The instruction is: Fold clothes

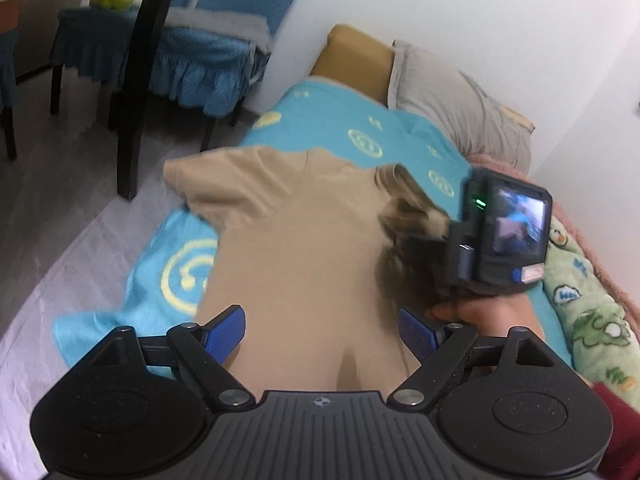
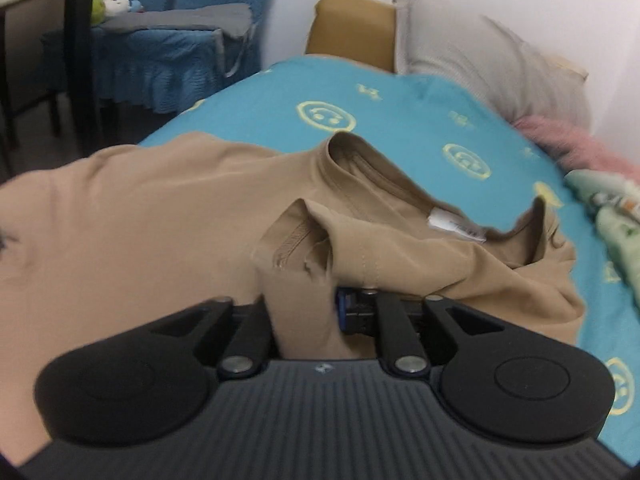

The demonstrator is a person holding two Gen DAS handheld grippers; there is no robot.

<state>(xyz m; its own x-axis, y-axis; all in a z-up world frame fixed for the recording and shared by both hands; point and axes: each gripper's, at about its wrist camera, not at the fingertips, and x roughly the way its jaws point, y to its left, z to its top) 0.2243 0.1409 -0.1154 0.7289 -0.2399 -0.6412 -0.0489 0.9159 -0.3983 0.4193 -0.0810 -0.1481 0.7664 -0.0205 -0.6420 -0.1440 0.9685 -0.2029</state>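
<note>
a tan t-shirt (image 2: 160,216) lies spread over the turquoise blanket (image 2: 400,120) on the bed, its collar (image 2: 360,152) facing the far end and a white label (image 2: 456,224) showing inside the neck. in the right wrist view a bunched fold of the shirt near one sleeve hem is pinched in the right gripper (image 2: 304,312), whose jaws are drawn narrow on the cloth; one blue pad (image 2: 342,312) shows against the fabric, the other is hidden behind it. in the left wrist view the t-shirt (image 1: 304,248) runs from between the fingers outward, one short sleeve (image 1: 208,184) sticking out to the left. the left gripper (image 1: 322,332) stands wide, its blue pads (image 1: 226,332) on either side of the cloth, not closed on it. the right gripper's body with its small lit screen (image 1: 516,220) appears at the right of that view, blurred, with a hand (image 1: 488,316) below it and a dark red sleeve (image 1: 616,420) at the edge. a grey pillow (image 2: 480,52) and a tan cushion (image 2: 352,28) sit at the head of the bed, a pink fuzzy blanket (image 2: 580,148) and a green printed one (image 1: 592,312) along the wall side. beside the bed stands a chair with a blue ruffled cover (image 2: 160,56), and soft toys (image 2: 116,4) rest on another blue-covered seat.
</note>
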